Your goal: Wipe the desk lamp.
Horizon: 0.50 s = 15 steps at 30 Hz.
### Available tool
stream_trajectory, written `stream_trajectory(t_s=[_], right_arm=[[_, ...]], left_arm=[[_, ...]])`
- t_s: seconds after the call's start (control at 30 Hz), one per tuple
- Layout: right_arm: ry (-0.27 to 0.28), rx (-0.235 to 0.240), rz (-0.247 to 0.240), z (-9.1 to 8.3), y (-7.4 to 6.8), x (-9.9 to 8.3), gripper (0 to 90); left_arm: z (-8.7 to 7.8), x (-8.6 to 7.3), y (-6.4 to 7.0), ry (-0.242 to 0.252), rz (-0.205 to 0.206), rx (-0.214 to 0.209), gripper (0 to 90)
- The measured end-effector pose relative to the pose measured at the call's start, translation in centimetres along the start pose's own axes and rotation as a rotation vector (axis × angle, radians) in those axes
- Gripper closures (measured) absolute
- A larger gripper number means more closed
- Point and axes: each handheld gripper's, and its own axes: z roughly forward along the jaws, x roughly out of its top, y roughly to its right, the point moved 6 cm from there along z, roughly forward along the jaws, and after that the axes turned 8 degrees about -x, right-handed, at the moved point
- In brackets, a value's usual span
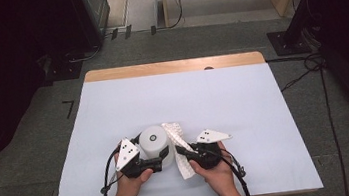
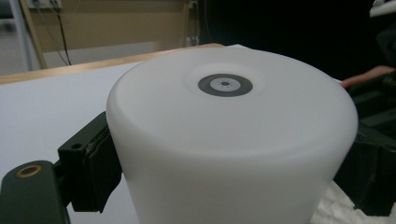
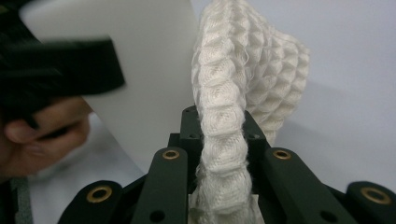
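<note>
A white upturned cup (image 1: 154, 146) with a grey ring mark on its flat top stands on the white sheet near the front edge. My left gripper (image 1: 162, 159) is shut on the cup's sides; in the left gripper view the cup (image 2: 233, 140) sits between the two black pads (image 2: 93, 163). A white waffle-weave cloth (image 1: 179, 147) lies against the cup's right side. My right gripper (image 1: 181, 152) is shut on the cloth; in the right gripper view the cloth (image 3: 229, 116) rises pinched between the jaws beside the cup (image 3: 149, 60).
The table (image 1: 173, 67) is wooden with a white sheet (image 1: 223, 102) over it. Cables and dark stands sit on the floor beyond the far edge and at the right. Both hands rest at the front edge.
</note>
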Motion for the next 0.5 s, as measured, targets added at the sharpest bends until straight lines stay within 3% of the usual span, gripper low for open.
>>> stream_trajectory(t_s=[0.17,0.27,0.33,0.4,0.43,0.47,0.5], right_arm=[[0.085,0.019,-0.014,-1.8,-0.7,2.0,77.6],[0.126,0.032,-0.031,-2.7,-0.9,2.8,77.6],[0.123,0.032,-0.036,-2.7,-0.9,2.8,77.6],[0.071,0.03,-0.03,-1.8,-0.5,1.8,77.6],[0.071,0.03,-0.03,-1.8,-0.5,1.8,77.6],[0.008,0.022,-0.021,-0.8,-0.2,0.7,77.7],[-0.017,0.018,-0.02,-0.4,-0.1,0.3,77.6]], left_arm=[[0.6,-0.5,0.5,-0.033,0.028,-0.022,8.8],[0.6,-0.4,0.7,-0.028,0.03,-0.029,8.8],[0.6,-0.3,0.7,-0.027,0.029,-0.03,8.8],[0.2,-0.1,0.4,-0.016,0.028,-0.03,8.8],[0.2,-0.1,0.4,-0.016,0.028,-0.03,8.8],[0.1,0.0,0.3,-0.01,0.029,-0.031,8.9],[-0.2,0.3,0.1,0.0,0.027,-0.025,8.8]])
